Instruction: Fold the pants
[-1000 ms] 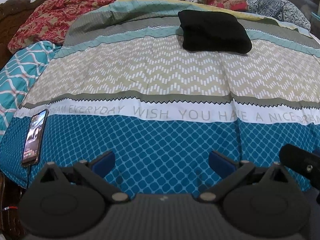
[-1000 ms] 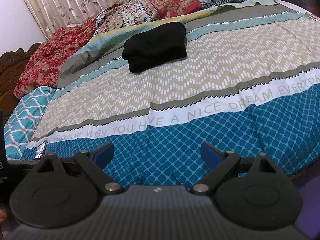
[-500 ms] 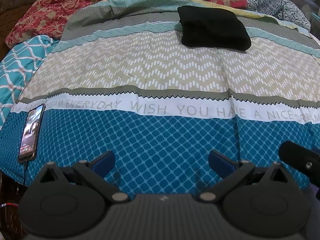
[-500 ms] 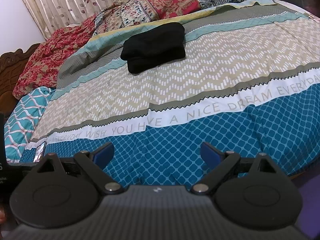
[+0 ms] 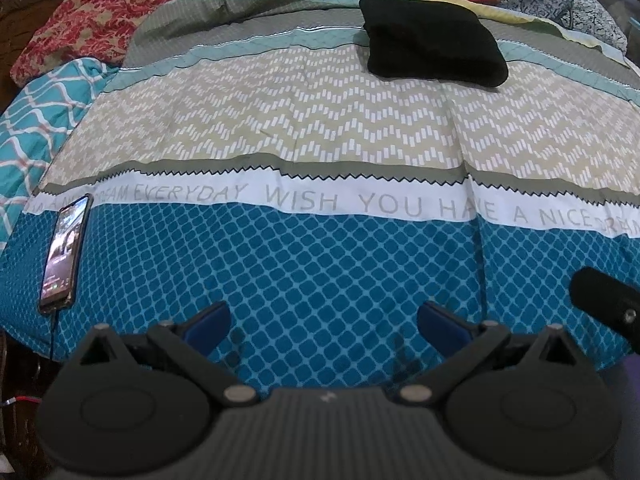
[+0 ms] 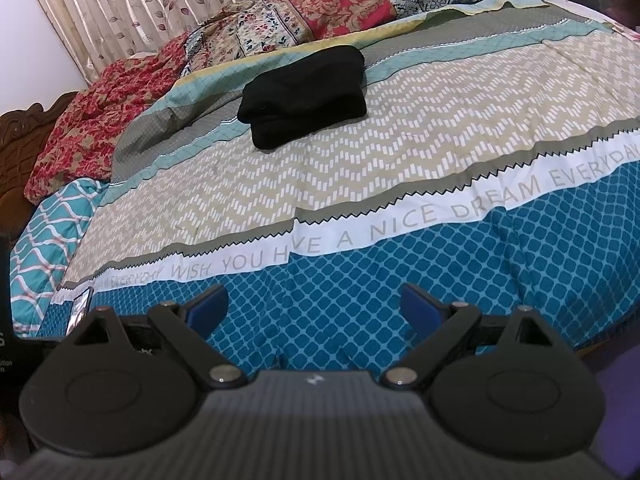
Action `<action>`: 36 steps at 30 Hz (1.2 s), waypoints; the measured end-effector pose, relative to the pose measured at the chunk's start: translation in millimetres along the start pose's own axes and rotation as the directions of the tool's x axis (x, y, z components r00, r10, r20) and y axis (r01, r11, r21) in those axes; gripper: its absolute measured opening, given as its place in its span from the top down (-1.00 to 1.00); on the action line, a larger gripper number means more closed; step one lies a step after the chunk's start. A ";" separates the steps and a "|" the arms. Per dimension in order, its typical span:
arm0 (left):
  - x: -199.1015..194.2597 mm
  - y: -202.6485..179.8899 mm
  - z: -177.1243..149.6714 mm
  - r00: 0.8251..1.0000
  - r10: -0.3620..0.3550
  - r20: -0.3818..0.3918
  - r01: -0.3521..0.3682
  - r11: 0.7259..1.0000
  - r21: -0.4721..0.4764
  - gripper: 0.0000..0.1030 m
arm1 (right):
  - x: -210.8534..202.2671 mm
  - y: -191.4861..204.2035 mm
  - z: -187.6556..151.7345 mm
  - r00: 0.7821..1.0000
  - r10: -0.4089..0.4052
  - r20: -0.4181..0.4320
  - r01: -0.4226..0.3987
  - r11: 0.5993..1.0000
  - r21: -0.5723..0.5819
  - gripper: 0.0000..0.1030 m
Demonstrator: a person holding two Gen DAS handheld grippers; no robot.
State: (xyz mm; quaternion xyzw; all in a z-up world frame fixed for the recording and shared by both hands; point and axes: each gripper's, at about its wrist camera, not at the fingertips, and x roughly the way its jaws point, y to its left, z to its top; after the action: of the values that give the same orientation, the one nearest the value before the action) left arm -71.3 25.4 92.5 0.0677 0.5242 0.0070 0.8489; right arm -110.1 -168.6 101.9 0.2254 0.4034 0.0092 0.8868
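Black pants (image 5: 432, 42) lie folded into a thick bundle far back on the bed, on the grey and teal stripes; the right wrist view shows the same pants (image 6: 306, 84) left of centre, stacked in two layers. My left gripper (image 5: 322, 326) hovers open over the blue patterned near edge of the bedspread (image 5: 320, 264), holding nothing. My right gripper (image 6: 314, 308) is also open and empty above the same blue band (image 6: 400, 280). Both are far from the pants. The dark body of the right gripper (image 5: 604, 302) pokes in at the left view's right edge.
A phone (image 5: 64, 254) with a lit screen and a cable lies at the bed's near left edge, also glimpsed as a phone (image 6: 82, 306) in the right view. Patterned quilts and pillows (image 6: 312, 12) pile along the back. A curtain (image 6: 140, 4) hangs behind; a wooden headboard (image 6: 24, 120) stands left.
The left camera view has drifted slightly, the bed sliding a little down and the phone shifting right in frame. Both grippers stay open; the pants have not moved.
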 end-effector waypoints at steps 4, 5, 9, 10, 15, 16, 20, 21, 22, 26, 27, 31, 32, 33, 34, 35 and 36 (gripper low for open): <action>1.4 -0.6 -0.7 1.000 0.002 -0.008 -0.002 1.000 0.005 -1.00 | 0.6 -1.3 0.0 1.000 0.001 -0.005 -0.001 1.000 0.007 -0.84; 1.9 -1.4 -1.2 1.000 0.003 -0.010 -0.003 1.000 0.007 -1.00 | 0.5 -1.6 -0.1 1.000 0.001 -0.005 -0.001 1.000 0.007 -0.84; 4.6 -3.6 -3.7 0.999 -0.009 -0.031 0.009 1.000 0.018 -1.00 | 0.7 -1.9 -0.5 1.000 0.000 -0.006 0.000 1.000 0.009 -0.84; 5.1 -4.5 -4.6 0.999 -0.009 -0.034 0.010 1.000 0.021 -1.00 | 1.1 -2.3 -0.6 1.000 -0.001 -0.007 0.001 1.000 0.011 -0.84; 7.3 -7.5 -7.5 0.999 -0.012 -0.046 0.013 1.000 0.028 -1.00 | 2.1 -3.1 -2.2 1.000 -0.003 -0.009 0.003 1.000 0.015 -0.84; 7.8 -7.9 -7.4 0.999 -0.014 -0.048 0.016 0.999 0.029 -1.00 | 2.3 -3.2 -2.5 1.000 -0.003 -0.010 0.003 1.000 0.016 -0.84; 7.8 -10.3 -8.5 0.999 -0.011 -0.048 0.013 0.999 0.036 -1.00 | 2.9 -4.6 -2.6 1.000 -0.002 -0.012 0.003 1.000 0.020 -0.84; 8.1 -10.7 -8.6 0.999 -0.010 -0.050 0.012 0.999 0.037 -1.00 | 3.1 -5.0 -2.7 1.000 -0.002 -0.013 0.003 1.000 0.021 -0.84; 8.6 -10.9 -8.7 0.999 -0.009 -0.053 0.011 0.999 0.039 -1.00 | 3.4 -5.4 -2.7 1.000 -0.002 -0.014 0.003 1.000 0.023 -0.84; 11.1 -11.9 -10.3 0.998 -0.004 -0.062 0.007 0.999 0.048 -1.00 | 5.0 -7.2 -3.7 1.000 -0.005 -0.021 0.006 1.000 0.030 -0.84; 11.6 -12.7 -10.8 0.998 -0.002 -0.065 0.006 0.999 0.052 -1.00 | 5.3 -7.7 -3.9 1.000 -0.005 -0.022 0.005 0.999 0.032 -0.84; 12.8 -15.8 -12.4 0.998 0.001 -0.071 0.004 0.998 0.067 -1.00 | 6.1 -8.8 -4.5 1.000 -0.006 -0.027 0.007 0.999 0.037 -0.84; 12.9 -16.3 -12.5 0.997 0.001 -0.072 0.004 0.998 0.070 -1.00 | 6.2 -8.7 -4.5 1.000 -0.006 -0.027 0.007 0.999 0.037 -0.84; 12.8 -16.7 -12.7 0.997 0.001 -0.072 0.004 0.997 0.072 -1.00 | 6.1 -8.7 -4.6 1.000 -0.006 -0.027 0.007 0.999 0.037 -0.84; 12.9 -16.8 -12.7 0.997 0.001 -0.072 0.004 0.997 0.074 -1.00 | 6.3 -8.9 -4.5 1.000 -0.006 -0.027 0.007 0.999 0.037 -0.84; 13.0 -16.9 -12.4 0.997 0.000 -0.073 0.005 0.997 0.074 -1.00 | 6.3 -8.8 -4.5 1.000 -0.006 -0.027 0.007 0.999 0.037 -0.84; 13.2 -16.7 -12.2 0.997 -0.001 -0.075 0.006 0.997 0.071 -1.00 | 6.5 -9.1 -4.6 1.000 -0.006 -0.028 0.007 0.999 0.038 -0.84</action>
State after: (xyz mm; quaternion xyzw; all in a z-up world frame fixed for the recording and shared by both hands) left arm -77.1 11.2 73.4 0.0965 0.5555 -0.0105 0.8259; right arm -110.5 -173.6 90.9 0.2407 0.4167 0.0021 0.8766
